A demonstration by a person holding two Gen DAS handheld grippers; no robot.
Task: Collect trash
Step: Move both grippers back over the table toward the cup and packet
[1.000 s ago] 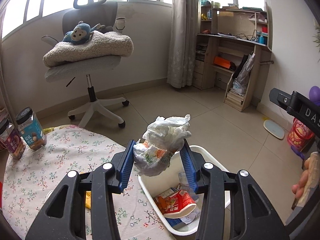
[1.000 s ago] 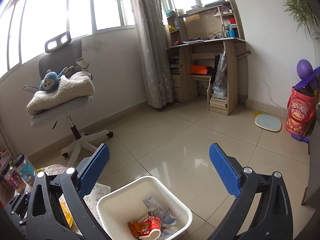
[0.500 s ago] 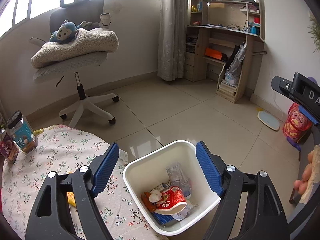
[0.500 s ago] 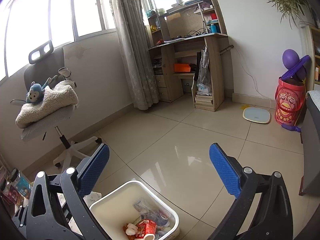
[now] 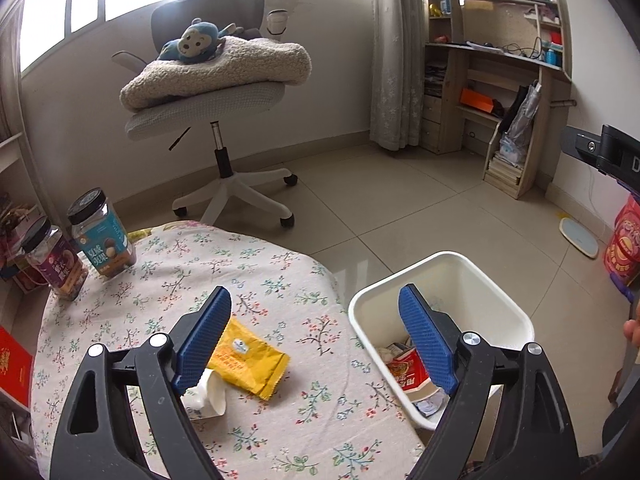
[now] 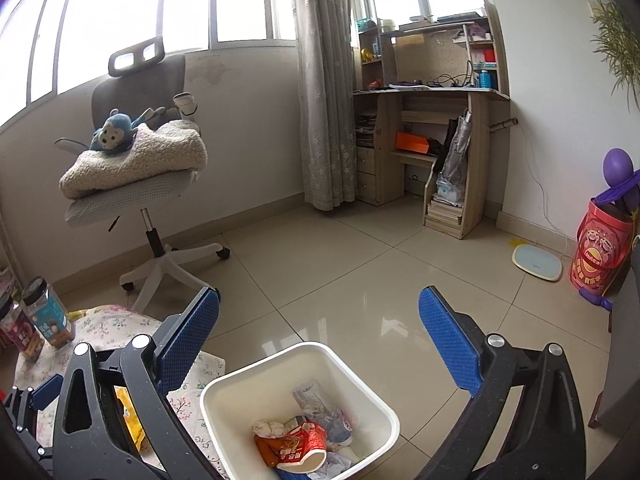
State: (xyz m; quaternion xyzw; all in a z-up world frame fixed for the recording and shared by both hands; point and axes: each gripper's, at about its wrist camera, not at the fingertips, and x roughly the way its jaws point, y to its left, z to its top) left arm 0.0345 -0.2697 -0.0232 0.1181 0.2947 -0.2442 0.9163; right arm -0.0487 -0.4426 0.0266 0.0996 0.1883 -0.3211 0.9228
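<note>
The surface (image 5: 248,264) is round and covered by a cloth with small flowers. Two jars (image 5: 80,240) with black lids stand at its far left edge. Behind it is a tiled floor, an office chair (image 5: 216,92) that carries a folded blanket and a blue toy monkey (image 5: 192,42), a curtain and a wooden desk with shelves (image 5: 496,80).

The left tool (image 5: 316,340) has its jaws wide and opening, with nothing between them. Its left finger hides part of a crumpled white wrapper (image 5: 208,394), so its shape is hard to read. A yellow packet (image 5: 244,360) lies flat on the cloth, touching that wrapper.

The white bin (image 6: 300,408) stands on the floor just beside the surface. Inside it lie a red cup (image 6: 302,446), a clear plastic piece and crumpled paper. The right tool (image 6: 320,344) is wide open and empty above the bin.
</note>
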